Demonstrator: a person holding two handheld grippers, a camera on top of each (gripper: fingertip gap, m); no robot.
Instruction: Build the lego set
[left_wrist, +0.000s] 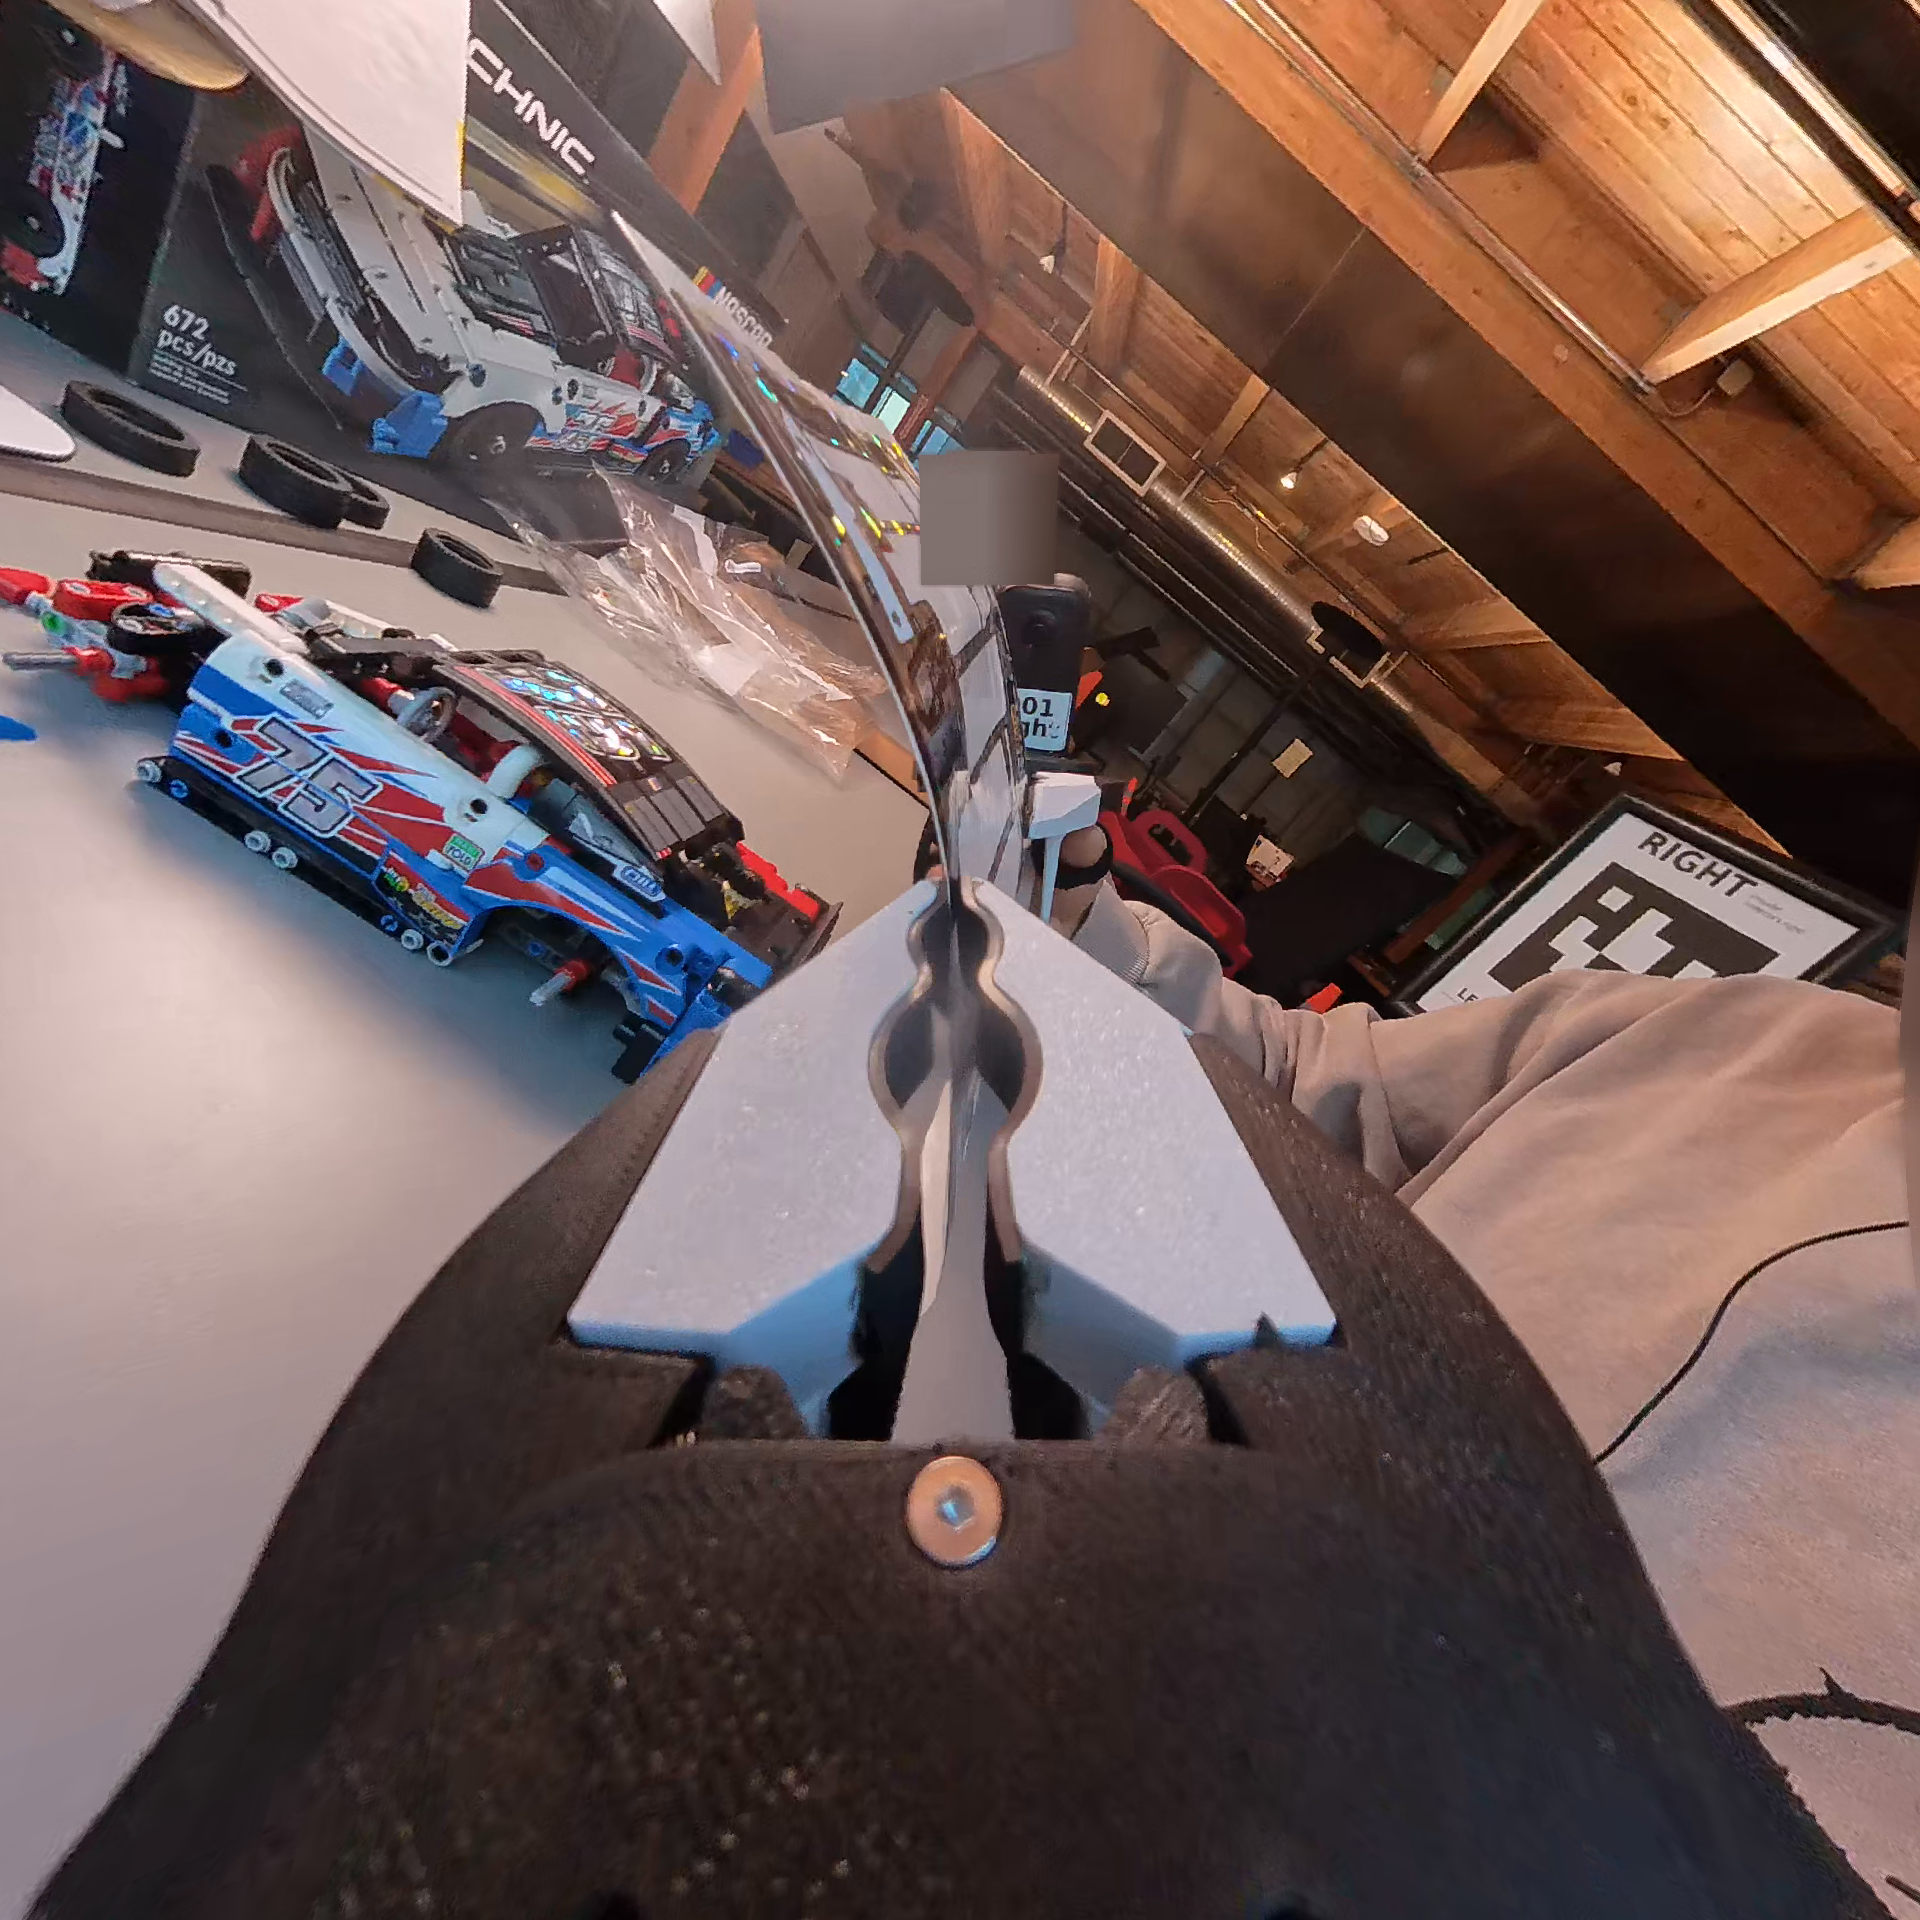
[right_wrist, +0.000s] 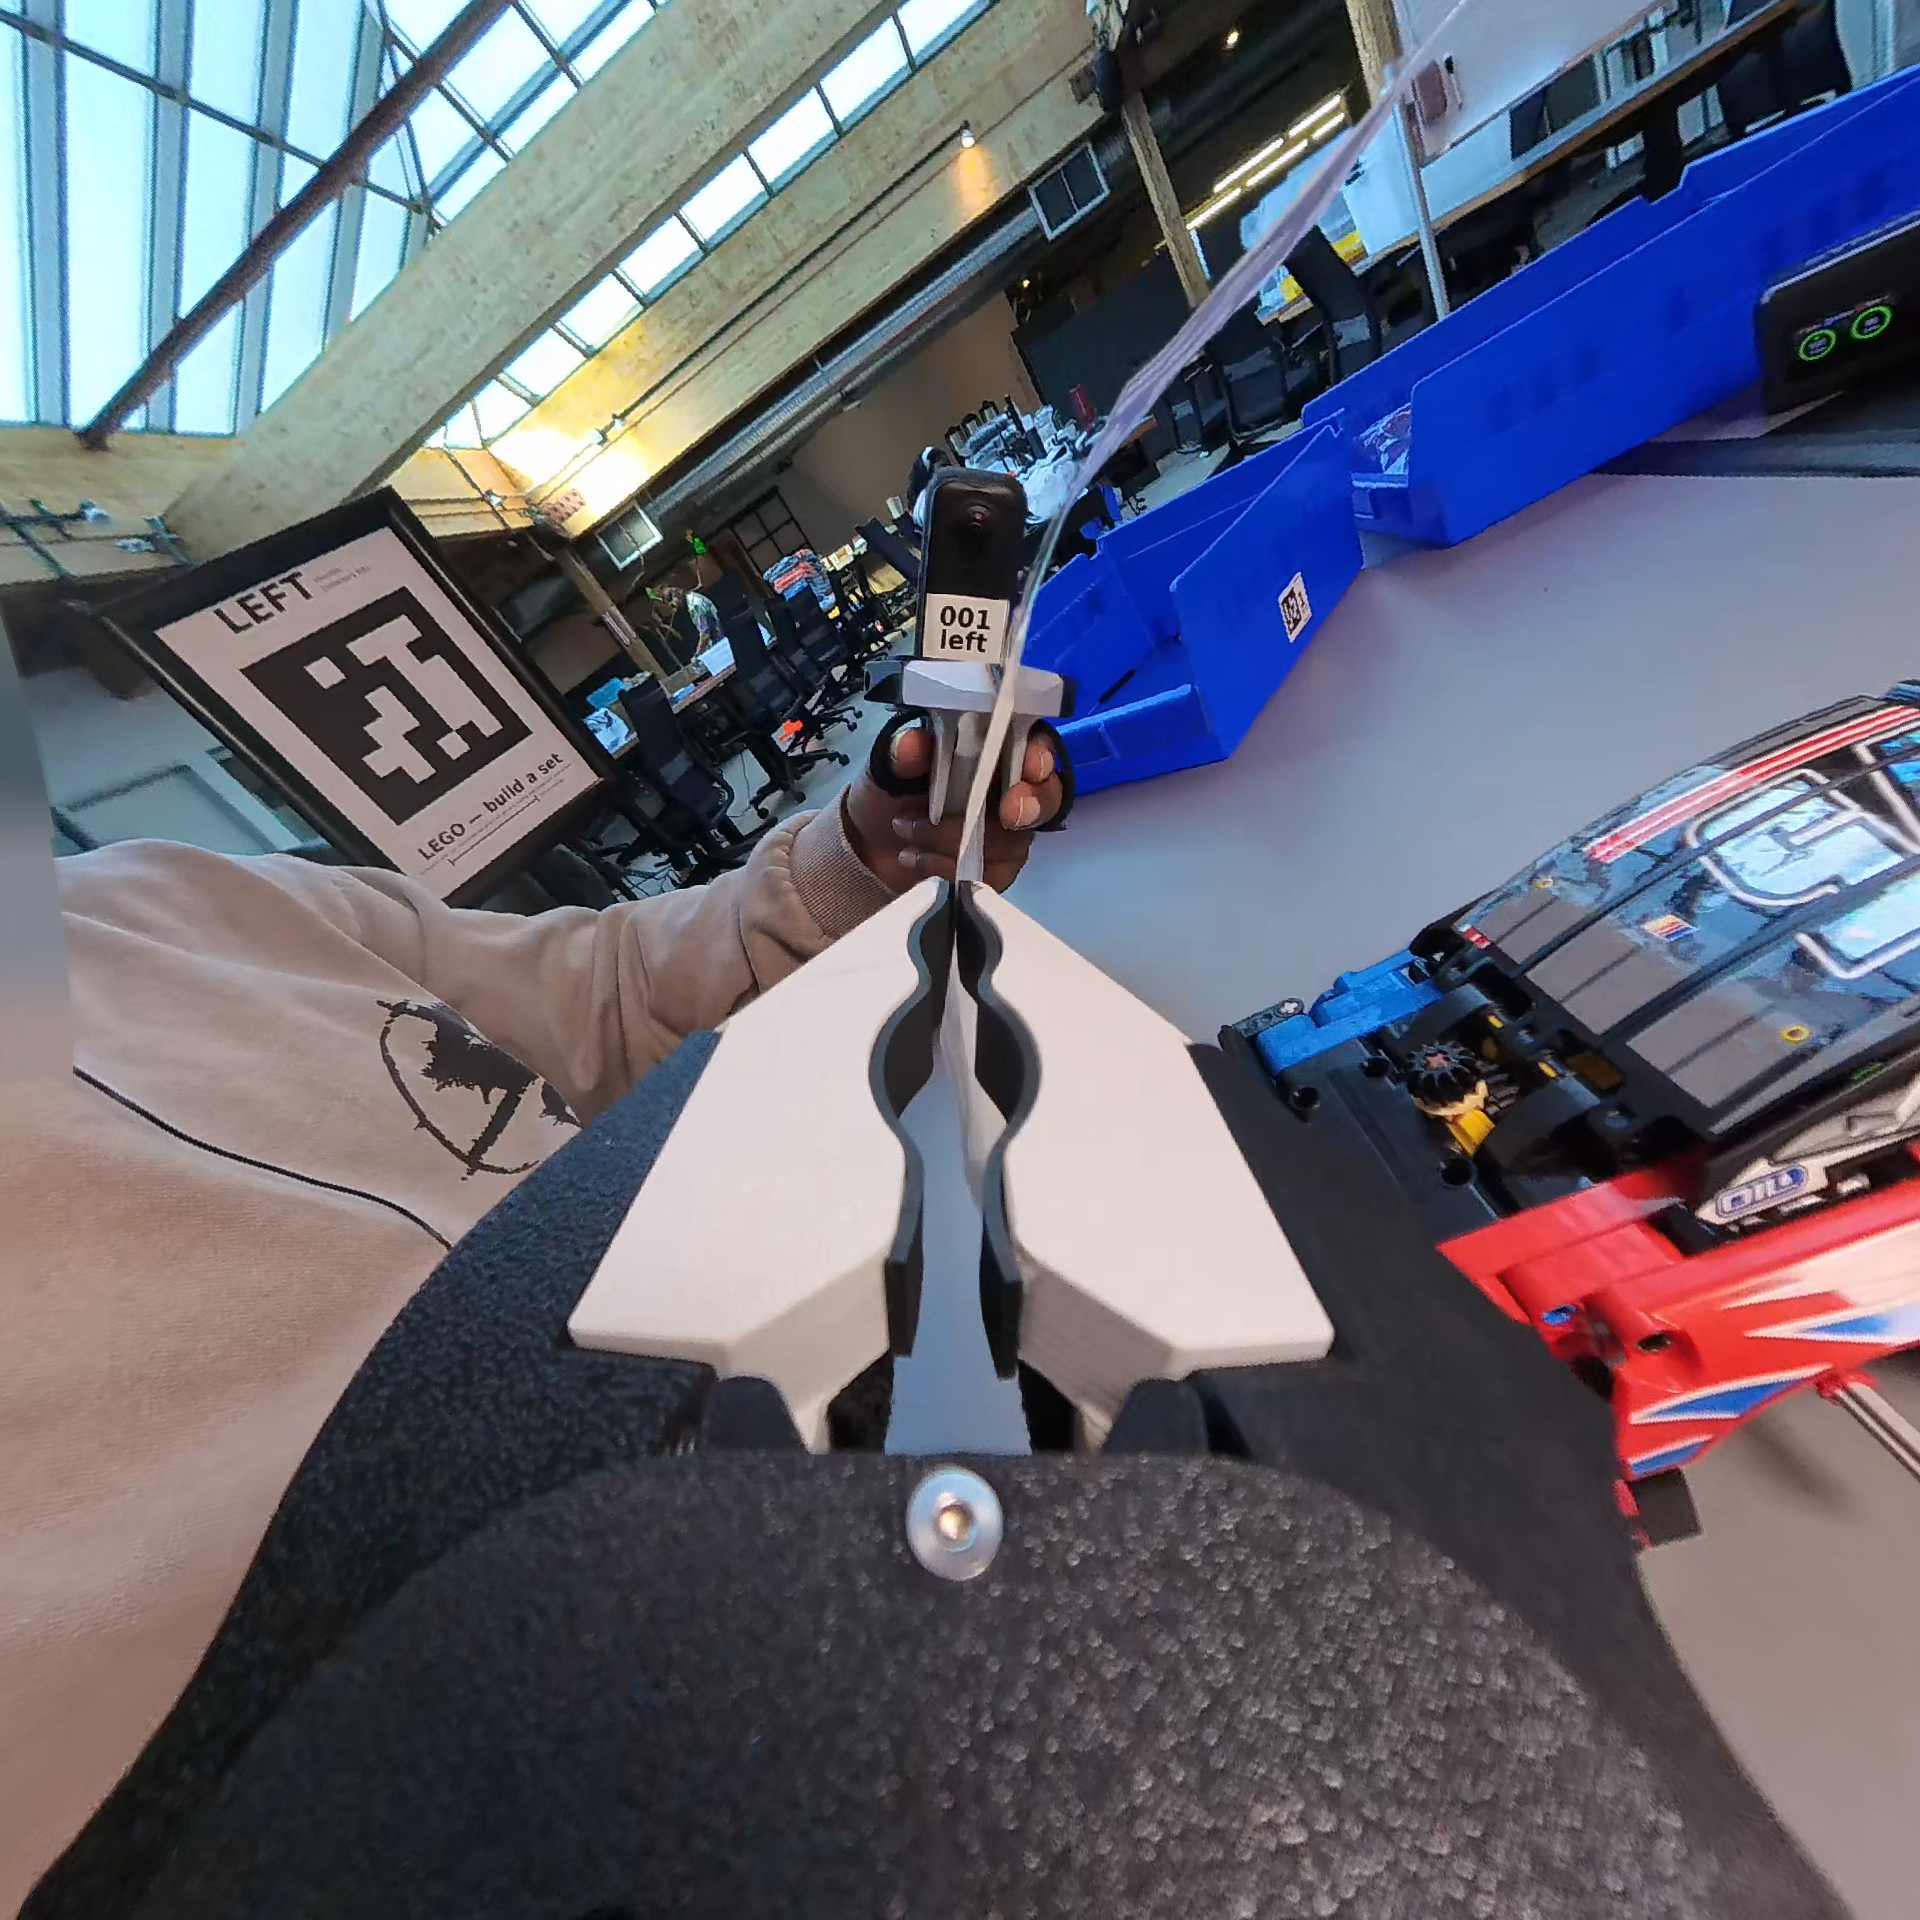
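Note:
A thin glossy sticker sheet (left_wrist: 831, 499) is stretched edge-on between both grippers, held above the table. My left gripper (left_wrist: 954, 894) is shut on one edge of it. My right gripper (right_wrist: 954, 894) is shut on the opposite edge, and the sheet (right_wrist: 1143, 395) curves up and away from it. Each gripper faces the other: the right one (left_wrist: 1049, 821) shows beyond the sheet in the left wrist view, the left one (right_wrist: 966, 727) in the right wrist view. The lego race car (left_wrist: 447, 810), blue, white and red, sits on the grey table; its rear shows in the right wrist view (right_wrist: 1662, 1039).
The set's box (left_wrist: 364, 291) stands at the back, with loose black tyres (left_wrist: 301, 483) and a clear plastic bag (left_wrist: 717, 623) before it. Red loose parts (left_wrist: 94, 623) lie behind the car. Blue bins (right_wrist: 1247, 582) and a black device (right_wrist: 1839, 332) stand beyond the car. The tips of one gripper are about 12 cm away from the tips of the other. The lego race car (left_wrist: 447, 810) is about 15 cm from both grippers' fingertips.

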